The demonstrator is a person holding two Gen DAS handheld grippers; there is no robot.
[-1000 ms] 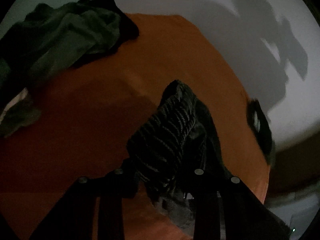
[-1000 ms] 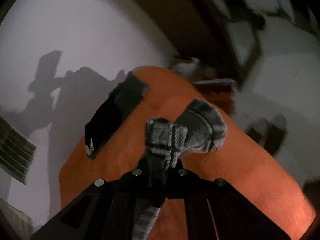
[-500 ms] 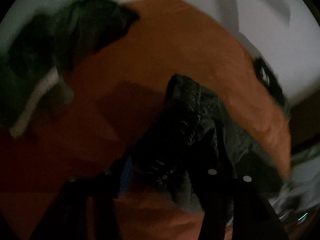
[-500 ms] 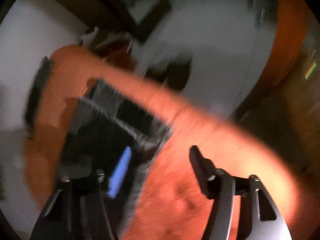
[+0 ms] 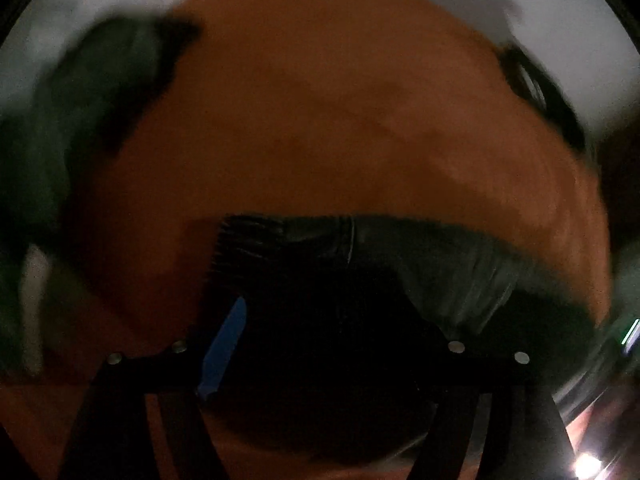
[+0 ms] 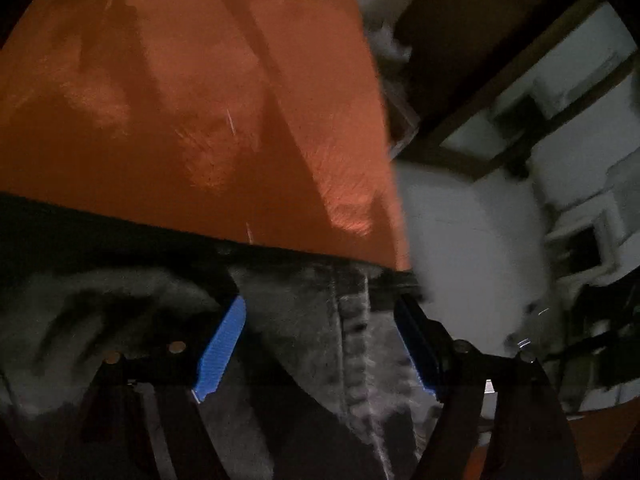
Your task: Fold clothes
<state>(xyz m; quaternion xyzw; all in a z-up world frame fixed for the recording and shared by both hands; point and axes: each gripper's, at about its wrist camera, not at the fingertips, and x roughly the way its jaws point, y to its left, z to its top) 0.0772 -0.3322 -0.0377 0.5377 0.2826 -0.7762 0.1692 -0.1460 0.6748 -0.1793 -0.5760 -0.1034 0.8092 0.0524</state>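
Jeans point(image 6: 312, 344) lie along the near edge of the orange table point(image 6: 200, 120); the right gripper point(image 6: 320, 344) stands wide, its jaws having just been opening, denim between the 2 blue pads point(image 6: 222, 350) but unpressed; the left gripper point(image 5: 328, 344) is likewise spread over the dark garment; heaped green clothes point(image 5: 80, 120) sit far left.

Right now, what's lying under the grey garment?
The grey garment lies spread on the orange cloth, which shows beyond its far edge. Whatever sits beneath the garment's middle is covered.
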